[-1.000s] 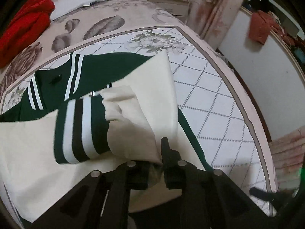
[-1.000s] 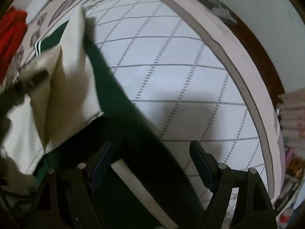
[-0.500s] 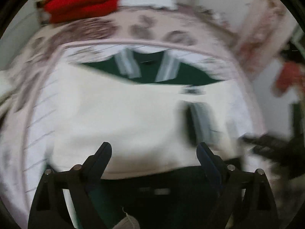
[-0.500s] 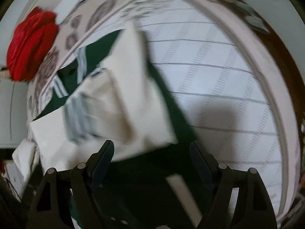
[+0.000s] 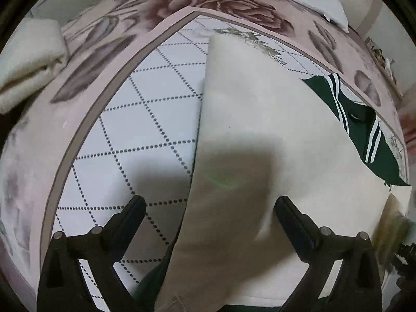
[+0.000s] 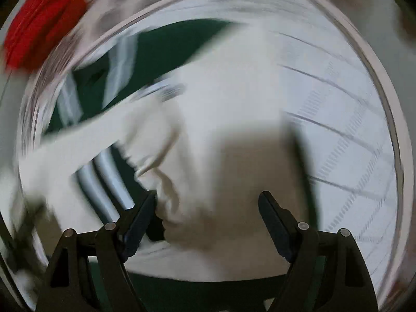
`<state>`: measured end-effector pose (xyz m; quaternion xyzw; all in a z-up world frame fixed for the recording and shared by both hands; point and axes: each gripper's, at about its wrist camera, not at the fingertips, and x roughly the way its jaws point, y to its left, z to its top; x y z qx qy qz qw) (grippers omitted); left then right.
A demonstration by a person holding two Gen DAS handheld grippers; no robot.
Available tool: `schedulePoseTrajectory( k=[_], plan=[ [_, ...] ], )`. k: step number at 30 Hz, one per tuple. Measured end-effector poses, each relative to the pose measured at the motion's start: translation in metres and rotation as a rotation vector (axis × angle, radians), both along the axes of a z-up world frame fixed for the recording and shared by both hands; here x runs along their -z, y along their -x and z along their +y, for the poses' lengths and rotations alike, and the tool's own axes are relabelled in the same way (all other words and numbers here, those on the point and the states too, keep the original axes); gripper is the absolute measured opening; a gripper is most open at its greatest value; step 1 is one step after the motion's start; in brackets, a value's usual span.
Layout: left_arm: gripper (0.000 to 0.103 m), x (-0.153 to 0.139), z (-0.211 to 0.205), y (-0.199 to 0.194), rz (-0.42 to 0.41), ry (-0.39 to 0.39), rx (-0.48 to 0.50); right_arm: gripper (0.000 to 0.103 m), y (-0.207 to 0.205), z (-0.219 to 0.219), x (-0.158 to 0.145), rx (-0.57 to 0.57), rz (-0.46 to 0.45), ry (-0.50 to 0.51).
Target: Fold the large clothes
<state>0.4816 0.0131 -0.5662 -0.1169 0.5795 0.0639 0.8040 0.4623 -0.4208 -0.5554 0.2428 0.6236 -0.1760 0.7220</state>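
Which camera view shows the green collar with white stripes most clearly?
The left wrist view: the collar is sharp there, at the right edge. The right wrist view shows it larger, but smeared by motion blur.

No legible text in either view

The only lettering is a tiny pale mark on the black neck label (image 5: 355,116) inside the collar of the dark green and cream garment with white stripes (image 5: 374,140), at about 3 o'clock in the left wrist view; it is too small to read. The right wrist view is motion-blurred.
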Motion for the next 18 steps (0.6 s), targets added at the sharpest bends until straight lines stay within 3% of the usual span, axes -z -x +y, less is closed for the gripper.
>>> schedulePoseTrajectory(
  k=[2,5,9,12,15,17,18],
  plan=[
    [0.103,-0.004,0.0,0.002,0.007,-0.006,-0.006,0.083,0.013,-0.023,-0.01,0.092,0.012,0.053],
    [0.103,-0.021,-0.005,0.005,-0.004,-0.007,0.007,0.083,0.028,-0.035,-0.03,0.178,-0.045,0.002],
    [0.103,-0.05,-0.013,0.0,-0.058,-0.098,0.033,0.083,0.036,-0.025,-0.067,0.189,-0.179,0.057],
    [0.103,-0.046,-0.007,-0.018,-0.068,-0.18,0.019,0.083,0.037,-0.014,-0.082,0.144,-0.245,0.119],
    [0.103,-0.011,0.006,-0.043,-0.016,-0.15,0.005,0.083,0.009,-0.008,-0.038,0.021,-0.123,0.055],
    [0.103,0.005,0.007,-0.053,-0.003,-0.124,0.009,0.083,0.0,-0.022,0.022,0.065,-0.001,-0.074],
    [0.103,0.008,0.005,-0.056,-0.004,-0.117,0.015,0.09,0.0,-0.031,0.042,0.11,0.018,-0.15]
  ],
)
